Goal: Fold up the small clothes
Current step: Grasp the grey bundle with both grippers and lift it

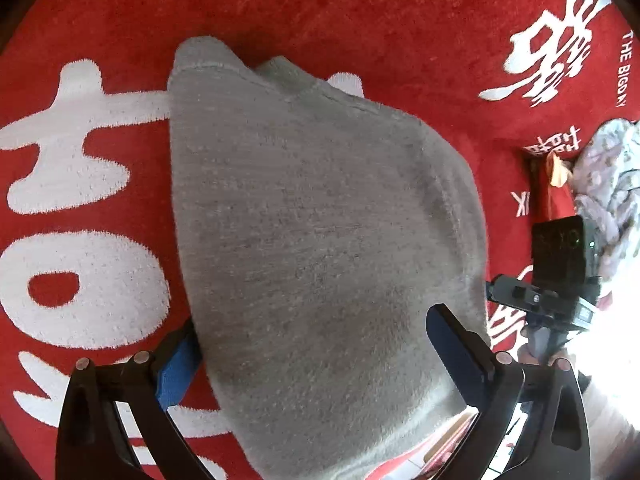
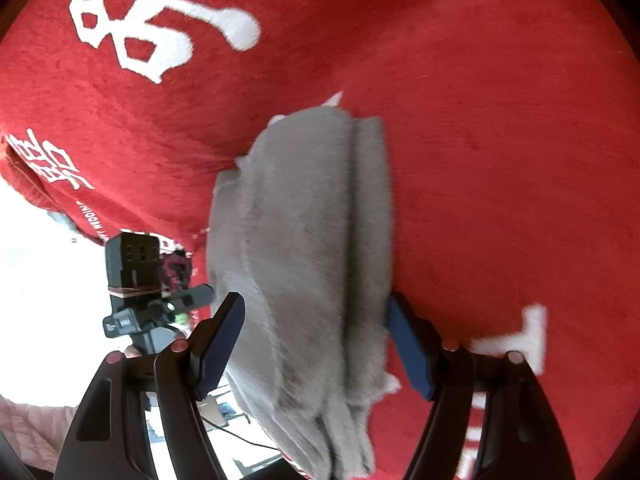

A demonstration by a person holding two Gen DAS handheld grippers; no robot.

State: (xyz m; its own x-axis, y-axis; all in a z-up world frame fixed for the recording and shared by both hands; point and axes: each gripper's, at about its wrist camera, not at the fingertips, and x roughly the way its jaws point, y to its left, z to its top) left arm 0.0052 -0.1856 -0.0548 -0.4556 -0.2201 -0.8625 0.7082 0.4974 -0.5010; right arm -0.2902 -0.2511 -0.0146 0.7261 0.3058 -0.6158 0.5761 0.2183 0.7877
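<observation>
Red carpet with white lettering (image 1: 80, 272) bears the folded grey knit garment (image 1: 320, 220), soft, light and limp, best pinched through stacked edge layers, while left gripper (image 1: 316, 344) and right gripper (image 2: 316, 344) straddle it, jaws spread.

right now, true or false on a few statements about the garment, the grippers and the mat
1. The grey garment lies on a red mat with white lettering. True.
2. The left gripper is shut. False: its jaws stand wide apart, either side of the garment.
3. The right gripper is open around the garment. True.
4. The garment is blue. False: it is grey.
5. A patterned cloth lies at the mat's edge. True.
</observation>
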